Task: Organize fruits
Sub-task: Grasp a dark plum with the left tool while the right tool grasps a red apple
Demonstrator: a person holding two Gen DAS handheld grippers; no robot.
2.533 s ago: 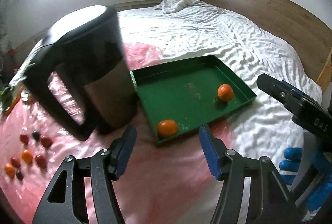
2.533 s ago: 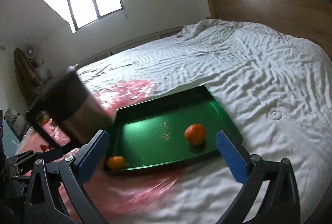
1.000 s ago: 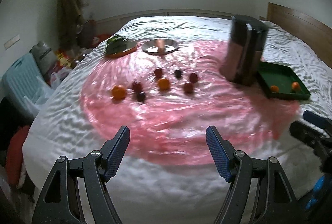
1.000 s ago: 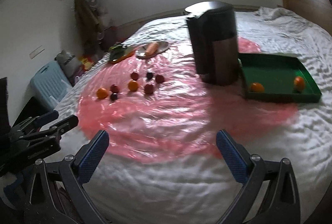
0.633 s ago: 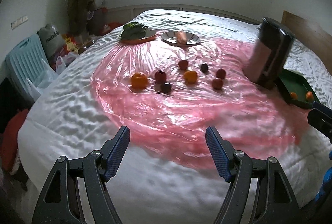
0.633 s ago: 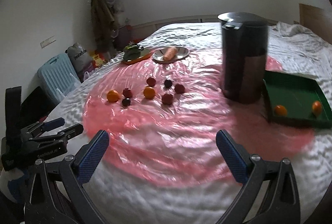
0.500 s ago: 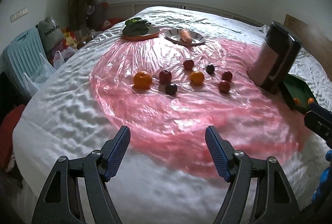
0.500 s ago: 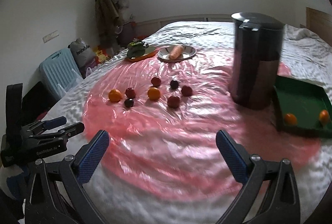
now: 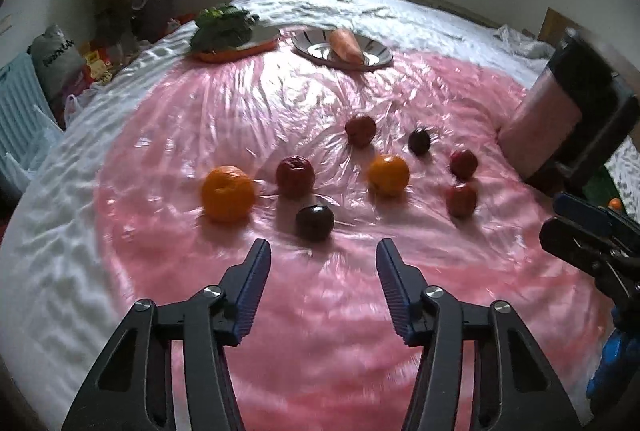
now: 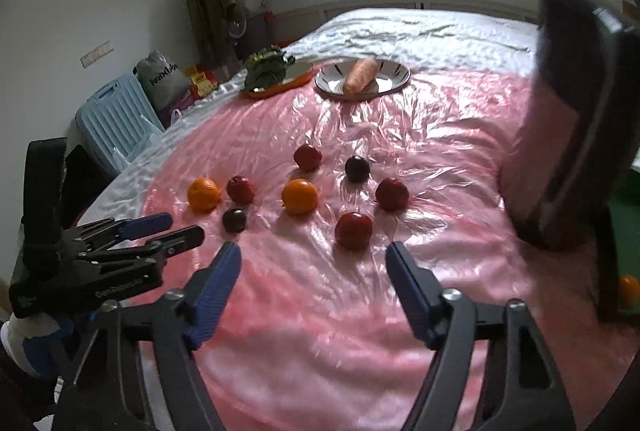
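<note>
**Both grippers arrive at the loose fruit on the pink sheet**

Two hand-held grippers have swung away from the green tray, which filled both views a moment ago, and now face a cluster of loose fruit on a pink plastic sheet (image 9: 224,111) spread over a white bed.

The left gripper (image 9: 322,285) has just been narrowing its jaws. They stand partly open with nothing between them, aimed at a dark plum (image 9: 315,222) lying just beyond its fingertips. Around that plum sit a large orange (image 9: 227,194) toward the sheet's left edge, a red apple-like fruit (image 9: 295,175), a second orange (image 9: 388,174) mid-sheet, a second dark plum (image 9: 419,141) and three more red fruits further toward the right.

The right gripper (image 10: 314,285) is wide open and empty, its fingers framing a red fruit (image 10: 353,230) just ahead.

A tall dark kettle (image 10: 576,135) stands at the sheet's right edge. The green tray (image 10: 630,223) lies behind it, only a sliver visible, with one orange (image 10: 628,289) showing there. At the sheet's far edge sit a metal plate with a carrot (image 9: 346,45) and a dish of leafy greens (image 9: 224,27).

The shift likely means another pick is starting: eight fruits remain on the sheet, well apart from the tray.
</note>
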